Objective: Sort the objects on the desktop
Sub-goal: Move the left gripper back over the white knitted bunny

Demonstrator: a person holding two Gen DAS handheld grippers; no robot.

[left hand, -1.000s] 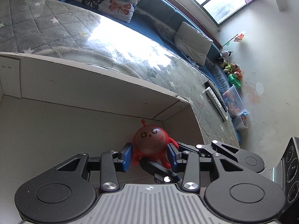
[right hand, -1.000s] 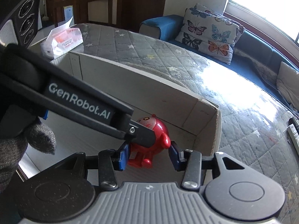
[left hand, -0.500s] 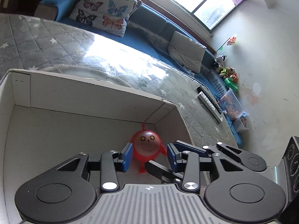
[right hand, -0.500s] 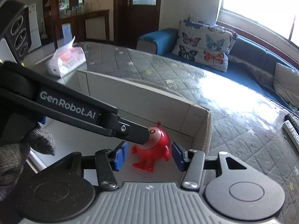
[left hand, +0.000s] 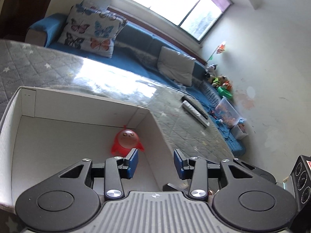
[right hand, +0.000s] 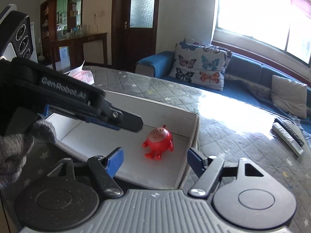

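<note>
Nearest the right wrist camera, the right tongs [right hand: 153,160] stand wide apart with nothing between the blue pads [right hand: 115,161], poised above the near right corner of the white cardboard box [right hand: 194,132]. Just beyond them the red toy figure [right hand: 158,143] stands upright on its two feet on the box floor, close to the far right corner, touching neither pair of tongs. From the left of that view the left tongs [right hand: 108,119] reach over the box above the toy, side on; a grey gloved hand [right hand: 21,141] grips the handle behind them.

Seen from the left wrist camera, the left tongs [left hand: 155,165] are released too, the pads [left hand: 133,162] apart and empty. The red toy figure [left hand: 126,140] sits just past the left pad, near the box's right wall [left hand: 155,136], its round face turned toward the camera.

Farther out, the box rests on a grey quilted tabletop [right hand: 233,136] with a star pattern. Two remote controls [right hand: 287,137] lie on it to the right, well apart from the box. A tissue pack [right hand: 81,75] sits on the far left. Beyond the tabletop runs a blue sofa [right hand: 246,68] carrying a butterfly cushion [right hand: 200,69] and a plain grey cushion [right hand: 289,95], under a bright window [right hand: 262,17].
</note>
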